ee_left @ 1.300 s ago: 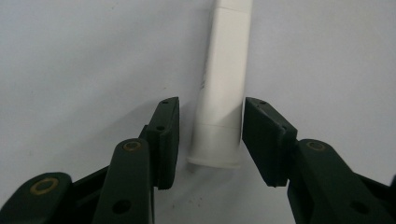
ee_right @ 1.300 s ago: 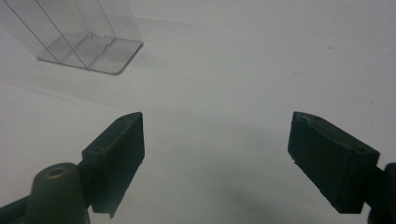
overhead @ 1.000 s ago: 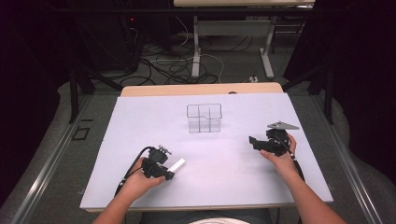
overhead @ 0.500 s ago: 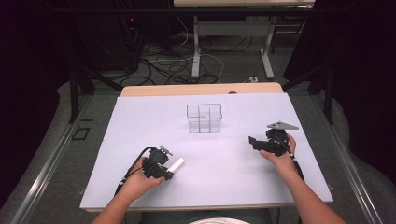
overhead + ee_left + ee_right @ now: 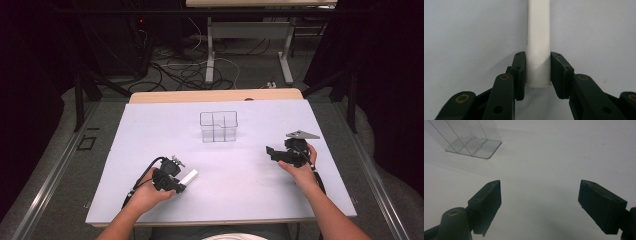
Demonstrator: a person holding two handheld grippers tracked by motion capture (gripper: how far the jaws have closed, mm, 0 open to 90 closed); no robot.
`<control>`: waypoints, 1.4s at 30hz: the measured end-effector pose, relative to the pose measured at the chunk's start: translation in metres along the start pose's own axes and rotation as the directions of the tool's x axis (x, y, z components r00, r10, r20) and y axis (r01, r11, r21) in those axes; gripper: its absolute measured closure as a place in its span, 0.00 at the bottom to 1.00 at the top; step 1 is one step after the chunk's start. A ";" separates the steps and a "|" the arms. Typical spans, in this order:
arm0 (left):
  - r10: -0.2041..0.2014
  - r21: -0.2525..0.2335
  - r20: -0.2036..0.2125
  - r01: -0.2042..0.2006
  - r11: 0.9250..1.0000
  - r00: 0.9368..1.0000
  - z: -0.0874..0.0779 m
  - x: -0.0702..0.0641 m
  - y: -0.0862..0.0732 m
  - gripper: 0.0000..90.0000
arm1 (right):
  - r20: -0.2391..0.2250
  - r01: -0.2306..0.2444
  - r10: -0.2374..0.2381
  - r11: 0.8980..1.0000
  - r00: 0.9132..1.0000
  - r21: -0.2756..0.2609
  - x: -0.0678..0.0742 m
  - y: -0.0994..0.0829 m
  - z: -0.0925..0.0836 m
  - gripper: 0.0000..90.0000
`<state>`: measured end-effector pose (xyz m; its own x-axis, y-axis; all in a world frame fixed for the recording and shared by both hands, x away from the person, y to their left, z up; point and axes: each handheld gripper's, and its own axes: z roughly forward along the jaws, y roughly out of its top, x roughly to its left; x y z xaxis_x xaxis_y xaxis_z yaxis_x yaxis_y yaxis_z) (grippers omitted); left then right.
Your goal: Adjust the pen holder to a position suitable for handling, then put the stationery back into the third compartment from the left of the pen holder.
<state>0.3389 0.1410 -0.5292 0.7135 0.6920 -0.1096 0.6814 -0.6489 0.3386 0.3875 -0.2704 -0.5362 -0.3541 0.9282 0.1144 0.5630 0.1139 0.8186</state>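
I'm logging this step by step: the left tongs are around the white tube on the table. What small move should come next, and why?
Probably a short lift straight up. The left tongs have just been closing, and their pads now press both sides of the white tube, which lies flat on the table. The clear divided box stands farther back, and the right tongs are open with nothing between them.

A clear plastic organiser [image 5: 218,127] with divided compartments stands upright toward the far middle of the white-topped counter [image 5: 150,130]. Beyond the counter, dark cables [image 5: 190,75] sprawl on the grey floor [image 5: 240,75] around a pale table leg [image 5: 210,55].
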 end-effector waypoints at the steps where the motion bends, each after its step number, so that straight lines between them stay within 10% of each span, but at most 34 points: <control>1: -0.004 0.002 0.001 0.004 1.000 1.000 0.000 0.000 0.000 0.75 | -0.003 -0.002 0.002 1.000 1.000 -0.001 0.000 0.000 0.000 0.20; 13: -0.039 -0.009 0.031 0.040 0.999 0.999 0.000 0.003 -0.001 0.75 | -0.037 -0.008 0.007 0.999 0.999 -0.034 0.003 0.004 -0.005 0.26; 24: -0.077 -0.015 0.058 0.078 0.997 0.995 -0.004 0.006 0.000 0.75 | -0.073 0.122 -0.127 0.990 0.989 -0.070 0.016 0.009 -0.010 0.30; 35: -0.108 -0.049 0.087 0.113 0.992 0.990 -0.013 0.001 0.002 0.75 | -0.118 0.275 -0.278 0.960 0.953 -0.044 0.045 0.013 -0.014 0.27; 42: -0.103 -0.059 0.104 0.110 0.992 0.989 -0.016 -0.001 0.003 0.75 | -0.123 0.390 -0.393 0.919 0.911 -0.050 0.060 0.013 -0.015 0.28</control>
<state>0.3377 0.1429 -0.5133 0.6526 0.7184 -0.2406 0.7446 -0.5494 0.3792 0.3622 -0.2188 -0.5103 -0.6361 0.7572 -0.1484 0.3421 0.4491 0.8254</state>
